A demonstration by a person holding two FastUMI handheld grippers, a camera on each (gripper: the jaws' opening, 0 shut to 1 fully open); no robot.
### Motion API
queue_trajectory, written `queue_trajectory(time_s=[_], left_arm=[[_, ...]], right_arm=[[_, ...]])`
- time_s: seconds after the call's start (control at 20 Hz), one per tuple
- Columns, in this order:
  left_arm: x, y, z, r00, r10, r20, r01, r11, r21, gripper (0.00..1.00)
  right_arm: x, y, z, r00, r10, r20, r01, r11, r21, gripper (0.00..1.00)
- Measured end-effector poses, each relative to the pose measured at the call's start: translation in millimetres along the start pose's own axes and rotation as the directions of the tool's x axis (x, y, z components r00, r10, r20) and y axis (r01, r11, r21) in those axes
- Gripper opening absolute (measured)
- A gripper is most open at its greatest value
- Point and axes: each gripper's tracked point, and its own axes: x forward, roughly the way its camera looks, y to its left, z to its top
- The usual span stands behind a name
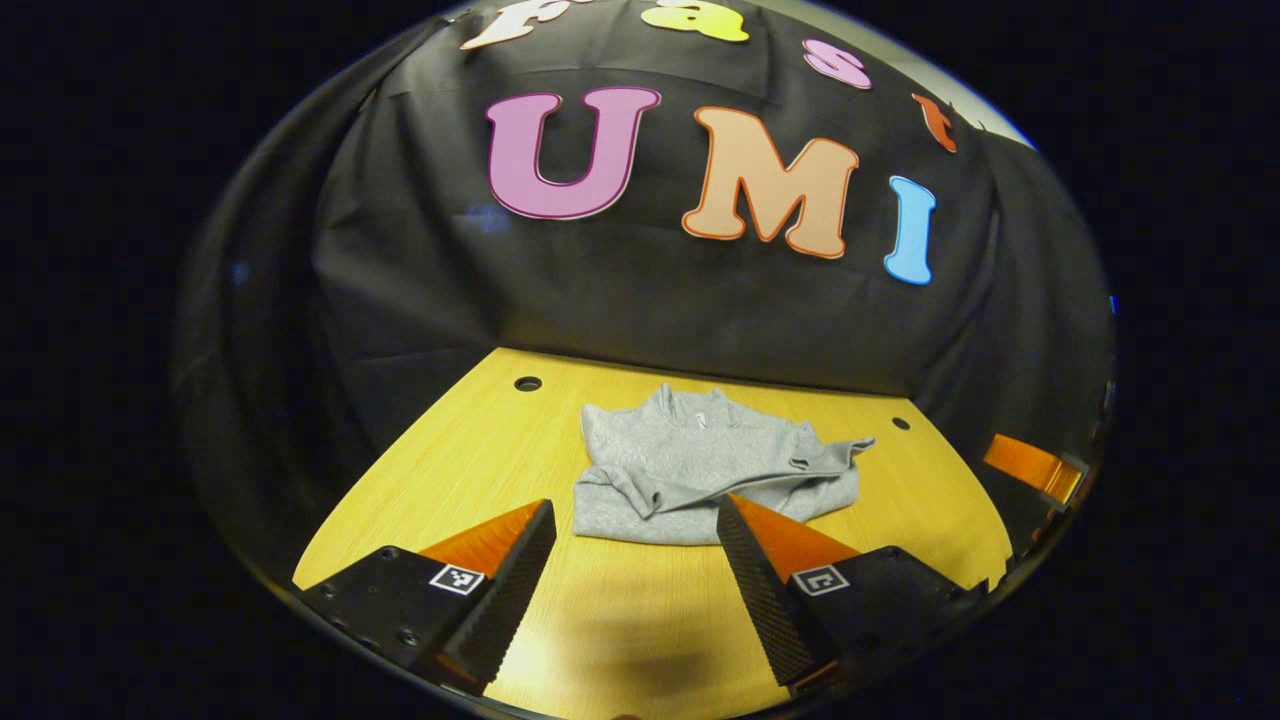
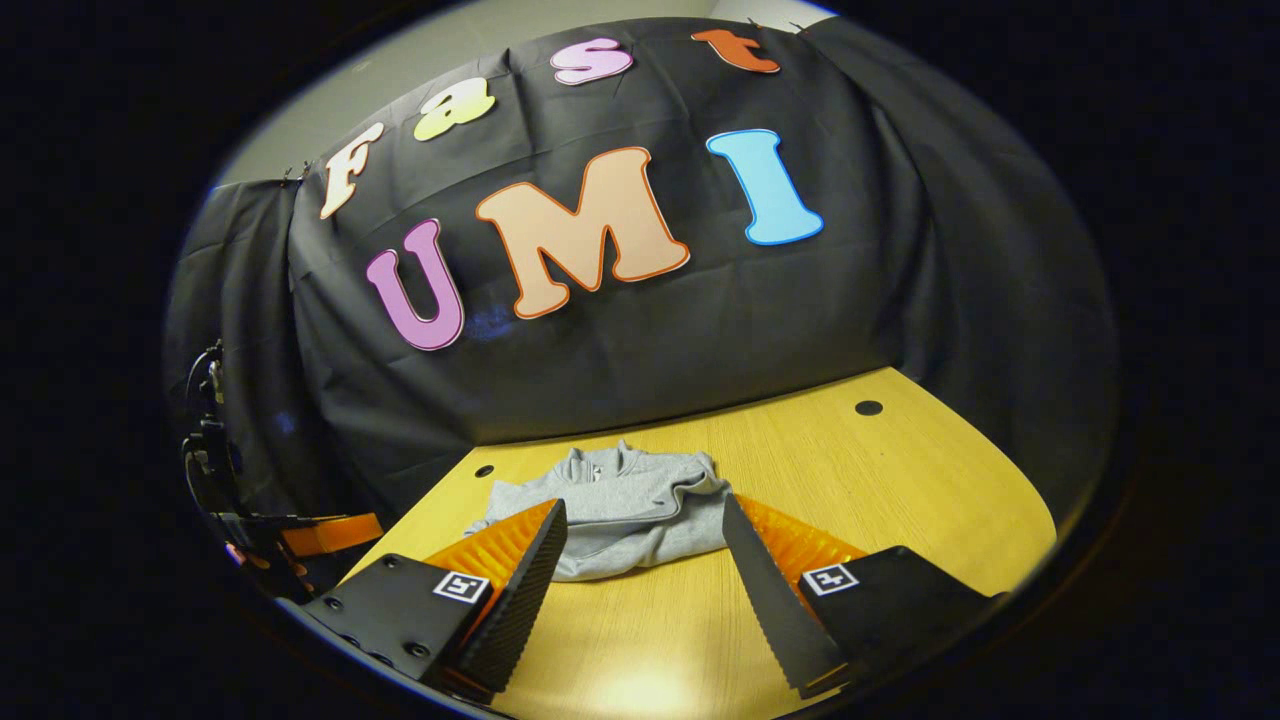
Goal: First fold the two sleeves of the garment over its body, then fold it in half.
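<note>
A grey garment (image 1: 700, 465) lies folded on the yellow wooden table (image 1: 640, 620), its collar toward the black wall and one sleeve end sticking out to the right. My left gripper (image 1: 636, 515) hovers above the table just short of the garment's near edge, open, nothing between its fingers. In the right gripper view the same garment (image 2: 625, 515) lies ahead, and my right gripper (image 2: 645, 515) is open in front of it, holding nothing. The other gripper's orange part (image 1: 1035, 468) shows at the far right of the left gripper view.
The table has small round holes near its back corners (image 1: 527, 383) (image 2: 868, 408). Black cloth walls close the table at the back and sides. At the left edge of the right gripper view, an orange-and-black gripper (image 2: 320, 535) is held off the table's side.
</note>
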Motion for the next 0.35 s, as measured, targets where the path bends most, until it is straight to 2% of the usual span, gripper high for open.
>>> queue_trajectory(time_s=[0.2, 0.35], left_arm=[[0, -11, -6, 0.999, -0.043, -0.018, 0.043, 0.998, -0.036, 0.95], [3, -13, -3, 0.998, -0.065, -0.020, 0.064, 0.998, -0.022, 0.95]], right_arm=[[-4, 1, 14, 0.999, -0.015, 0.036, 0.015, 1.000, 0.006, 0.97], [-4, 0, 19, 0.997, -0.037, 0.064, 0.038, 0.999, -0.017, 0.98]])
